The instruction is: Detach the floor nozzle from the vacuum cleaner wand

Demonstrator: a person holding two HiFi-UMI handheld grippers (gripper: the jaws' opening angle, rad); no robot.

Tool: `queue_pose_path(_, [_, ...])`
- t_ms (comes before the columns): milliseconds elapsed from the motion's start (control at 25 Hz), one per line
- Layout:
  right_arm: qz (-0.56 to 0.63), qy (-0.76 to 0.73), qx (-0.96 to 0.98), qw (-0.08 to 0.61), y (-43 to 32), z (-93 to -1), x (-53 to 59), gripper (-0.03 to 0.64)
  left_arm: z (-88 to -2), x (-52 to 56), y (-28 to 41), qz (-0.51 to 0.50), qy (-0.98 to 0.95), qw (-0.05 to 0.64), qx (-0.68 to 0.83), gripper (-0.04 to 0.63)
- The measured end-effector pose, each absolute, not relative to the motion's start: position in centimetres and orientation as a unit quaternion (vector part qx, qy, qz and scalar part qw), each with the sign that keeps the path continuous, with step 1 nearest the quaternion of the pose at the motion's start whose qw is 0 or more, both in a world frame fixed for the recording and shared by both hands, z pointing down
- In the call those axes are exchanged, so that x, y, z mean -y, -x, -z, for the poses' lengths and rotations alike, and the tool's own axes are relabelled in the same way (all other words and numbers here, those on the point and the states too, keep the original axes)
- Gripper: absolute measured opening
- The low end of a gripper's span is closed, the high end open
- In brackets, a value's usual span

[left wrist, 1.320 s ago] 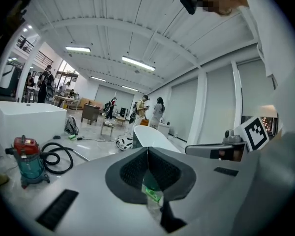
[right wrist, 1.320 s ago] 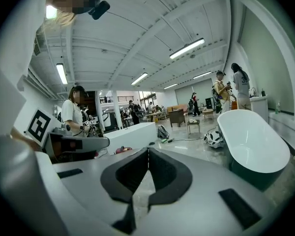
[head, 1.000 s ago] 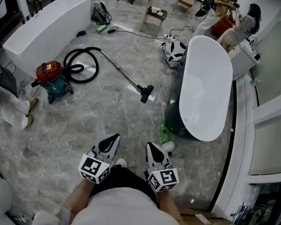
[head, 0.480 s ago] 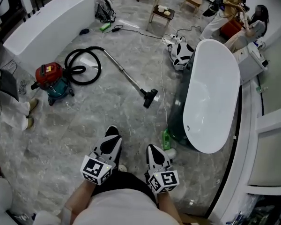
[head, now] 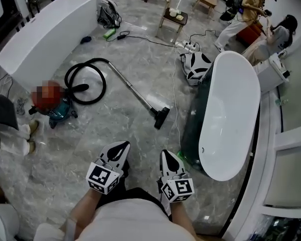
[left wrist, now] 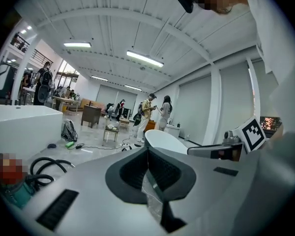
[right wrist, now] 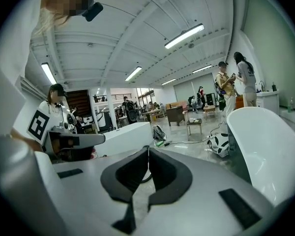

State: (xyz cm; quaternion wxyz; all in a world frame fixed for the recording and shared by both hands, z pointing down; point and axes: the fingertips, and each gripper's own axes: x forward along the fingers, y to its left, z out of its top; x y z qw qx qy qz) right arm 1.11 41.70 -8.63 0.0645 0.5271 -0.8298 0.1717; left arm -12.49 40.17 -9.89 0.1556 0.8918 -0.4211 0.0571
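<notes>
Both claws were clenched and empty. The left gripper (head: 121,145) had its jaws pressed flat together with nothing between them, and the right gripper (head: 166,154) matched it, pads meeting along one thin seam. They were held side by side, low in front of the person, each pointing out over the grey marble floor (head: 95,134) with its marker cube at the rear.

The floor nozzle (head: 161,117) lay flat on the marble well ahead of the grippers, nearer the right one, with neither touching it. It was joined to the lower end of the metal wand (head: 132,89), which ran away diagonally up and to the left. At the wand's far end the black hose (head: 84,79) curled in a loop and led to the vacuum canister (head: 60,110), whose teal base showed beneath a blurred patch.

To the right of the nozzle stood a white oval bathtub (head: 226,109), its dark outer wall facing the nozzle. A white rectangular bathtub (head: 42,34) sat at the far left, with a backpack (head: 108,14) on the floor just beyond its end. A black-and-white bag (head: 196,64) rested by the head of the oval tub, and a small wooden table (head: 172,15) stood further back. Two people (head: 253,6) stood at the far right.
</notes>
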Motion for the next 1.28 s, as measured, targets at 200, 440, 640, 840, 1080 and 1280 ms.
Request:
queue_pose_path(200, [-0.167,-0.535,0.826,0.060,0.3,9.2,-36.4,0.015,9.6,-34.5,13.6,-0.065,-0.903,0.149,0.397,0.011])
queue_pose_path(440, [-0.175,-0.552,0.813,0.057,-0.1,8.5,-32.7,0.015,8.8,-29.5,14.1,-0.068,-0.912,0.145,0.377,0.011])
queue_pose_path(640, [-0.187,-0.552,0.810,0.066,-1.5,8.2,-30.1,0.015,7.7,-27.4,13.3,-0.077,-0.909,0.165,0.375,0.011])
queue_pose_path(840, [-0.200,-0.534,0.818,0.080,-2.9,6.9,-25.5,0.015,6.6,-24.5,11.9,-0.087,-0.899,0.185,0.387,0.011])
queue_pose_path(1080, [-0.194,-0.508,0.835,0.083,-5.8,6.7,-17.8,0.015,6.3,-17.8,8.6,-0.096,-0.892,0.185,0.402,0.011])
queue_pose_path(1280, [-0.177,-0.492,0.848,0.082,-9.1,5.6,-11.2,0.015,5.4,-12.4,5.2,-0.090,-0.893,0.178,0.403,0.011])
